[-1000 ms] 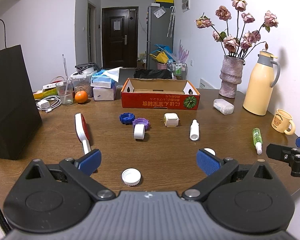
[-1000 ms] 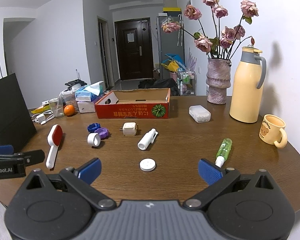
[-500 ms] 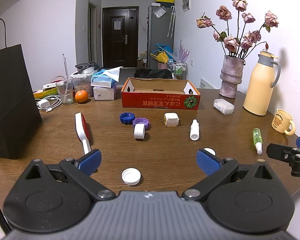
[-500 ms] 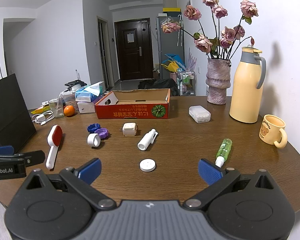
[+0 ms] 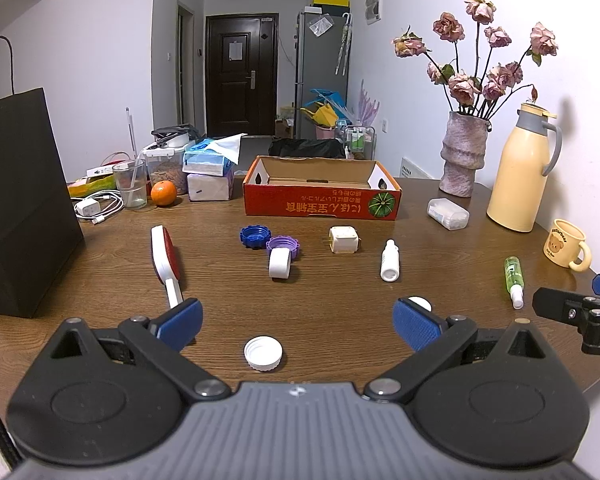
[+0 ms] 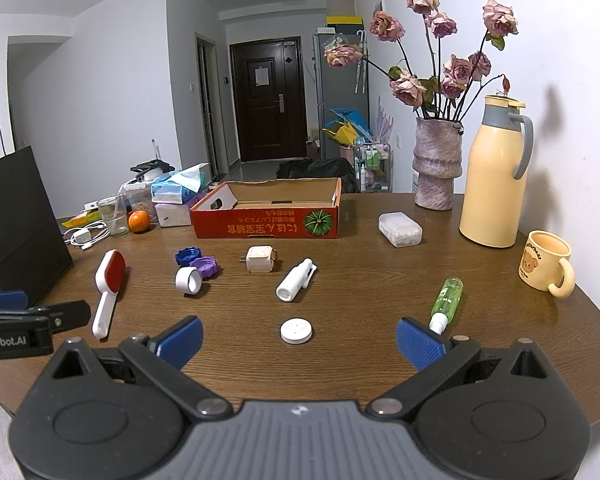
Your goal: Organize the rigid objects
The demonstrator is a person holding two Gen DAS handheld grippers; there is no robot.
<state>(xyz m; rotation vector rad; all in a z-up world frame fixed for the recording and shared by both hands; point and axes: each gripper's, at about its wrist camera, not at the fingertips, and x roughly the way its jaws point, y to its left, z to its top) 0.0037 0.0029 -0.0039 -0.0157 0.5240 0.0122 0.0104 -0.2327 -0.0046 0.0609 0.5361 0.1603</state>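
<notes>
Brown wooden table [image 5: 340,312] lies under my left gripper [image 5: 298,322] and right gripper [image 6: 299,338], both spread wide and holding nothing. White cap [image 5: 263,353] sits at 6 o'clock between my left fingers. Red cardboard box [image 5: 322,206] stands at 12, seemingly empty; green bottle [image 6: 446,302] lies at 2.

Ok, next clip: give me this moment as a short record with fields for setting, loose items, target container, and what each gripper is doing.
setting: brown wooden table
container: red cardboard box, open, looks empty
loose items: white-and-red lint brush, blue ridged cap, purple ridged cap, white plastic ring, white square charger, white dropper bottle, green spray bottle, white screw cap, white round disc
left gripper: open, empty
right gripper: open, empty
</notes>
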